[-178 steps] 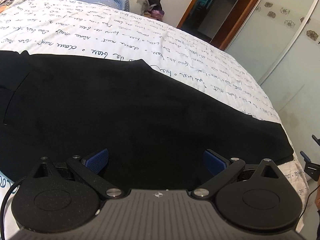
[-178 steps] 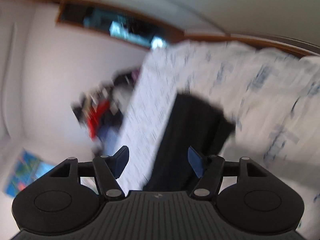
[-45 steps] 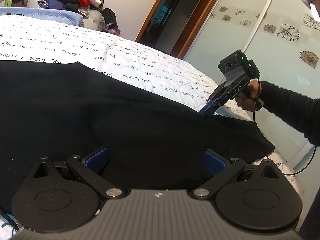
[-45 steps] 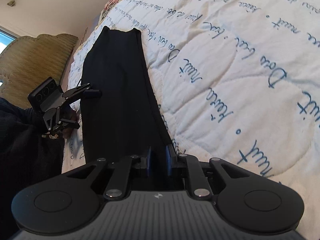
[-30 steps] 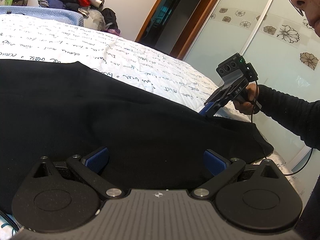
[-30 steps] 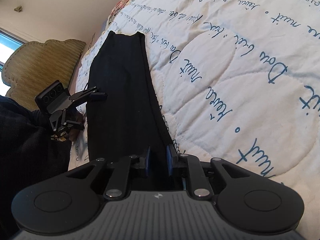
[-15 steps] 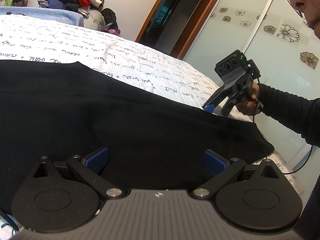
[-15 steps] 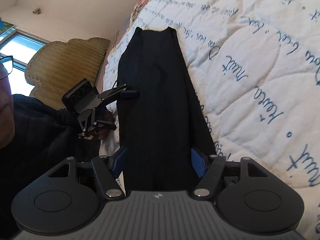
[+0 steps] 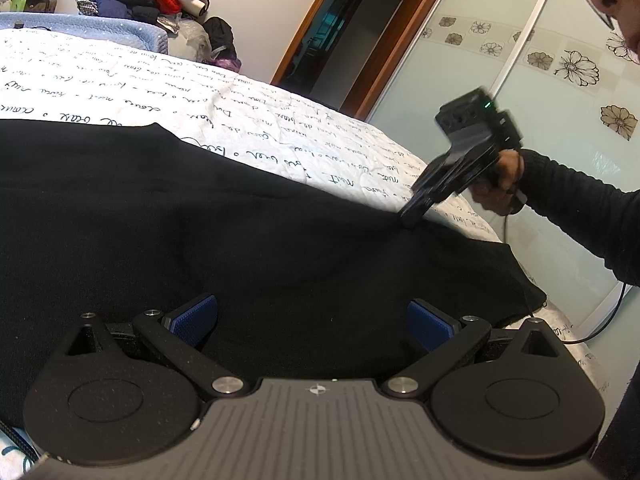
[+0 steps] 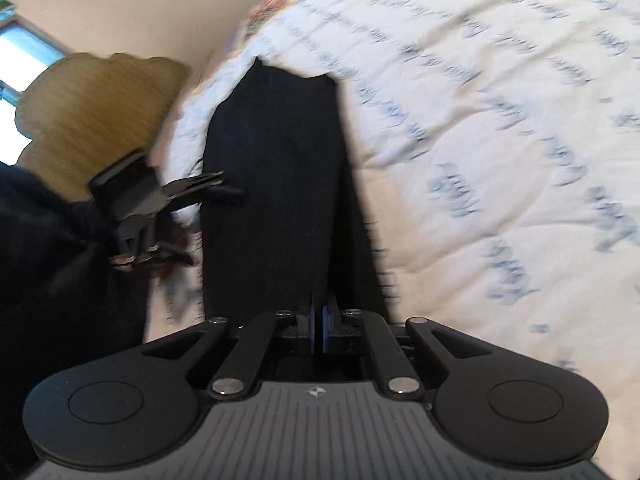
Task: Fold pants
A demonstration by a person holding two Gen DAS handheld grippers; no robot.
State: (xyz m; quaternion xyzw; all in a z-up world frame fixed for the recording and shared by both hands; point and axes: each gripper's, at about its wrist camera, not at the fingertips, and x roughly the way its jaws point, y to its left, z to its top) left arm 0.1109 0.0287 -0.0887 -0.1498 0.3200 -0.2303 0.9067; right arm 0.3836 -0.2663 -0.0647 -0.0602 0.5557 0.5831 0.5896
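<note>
Left wrist view, black pants (image 9: 200,220) spread along the bed's (image 9: 240,120) near edge, left hand-held gripper (image 9: 312,320) wide apart over them, right hand-held gripper (image 10: 319,328) just closed, pinching the pants' far edge near the bed's corner.

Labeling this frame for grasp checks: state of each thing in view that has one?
black pants: laid flat lengthwise on the bed, not yet folded, far edge pinched up by the right gripper.
right gripper: jaws just closed, shut on the pants' edge.
left gripper: jaws open, pants below, nothing gripped.
quilt: spread over the bed, under the pants.
door: open.
</note>
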